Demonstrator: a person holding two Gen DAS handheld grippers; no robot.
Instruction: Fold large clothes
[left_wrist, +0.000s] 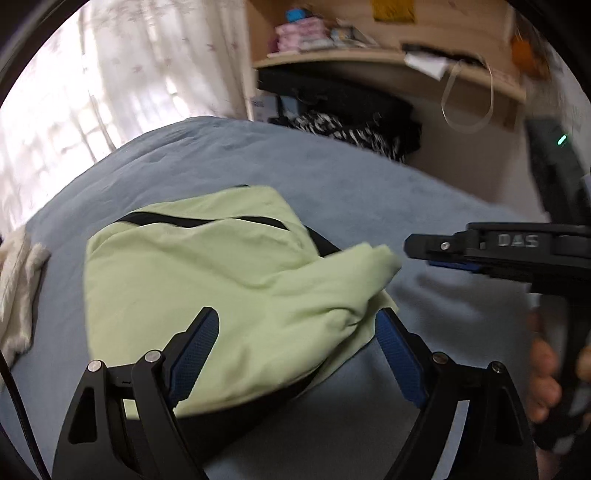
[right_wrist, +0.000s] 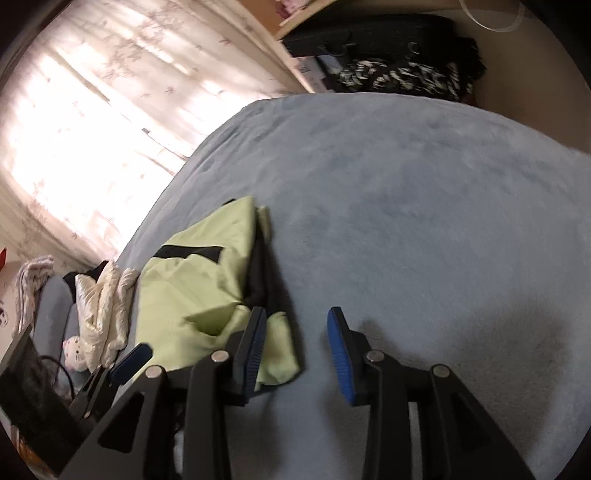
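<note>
Left gripper (left_wrist: 297, 325) spread wide, hovering over the near part of a pale green garment (left_wrist: 207, 273) with black trim; green cloth lying loose between the blue pads, neither pad pressing on it. Garment bunched in a rough fold on a grey-blue bedspread (left_wrist: 332, 177), one corner flopped over toward the right. To the left of the garment, a cream fuzzy cloth (left_wrist: 14, 288) at the bed's edge. To the right, right gripper (left_wrist: 417, 253) seen side-on, near the flopped corner but apart from it, with fingers of a person's hand (left_wrist: 543, 380) on its handle. Behind the bed: sheer curtain (left_wrist: 110, 74) on the left, wooden shelf (left_wrist: 369, 59) with clutter, black-and-white patterned fabric (left_wrist: 347, 133) under it.

From the right wrist view: right gripper (right_wrist: 297, 341) partly open, nothing between the pads, bare bedspread (right_wrist: 406, 184) underneath; garment (right_wrist: 207, 280) lying just left of the left-hand pad, whether touching it unclear. Further left, one blue pad of the left gripper (right_wrist: 131, 358), the cream cloth (right_wrist: 107, 302), and a small white soft toy (right_wrist: 75, 350), visible only from here. Shelf top and hand visible only from the left wrist view.
</note>
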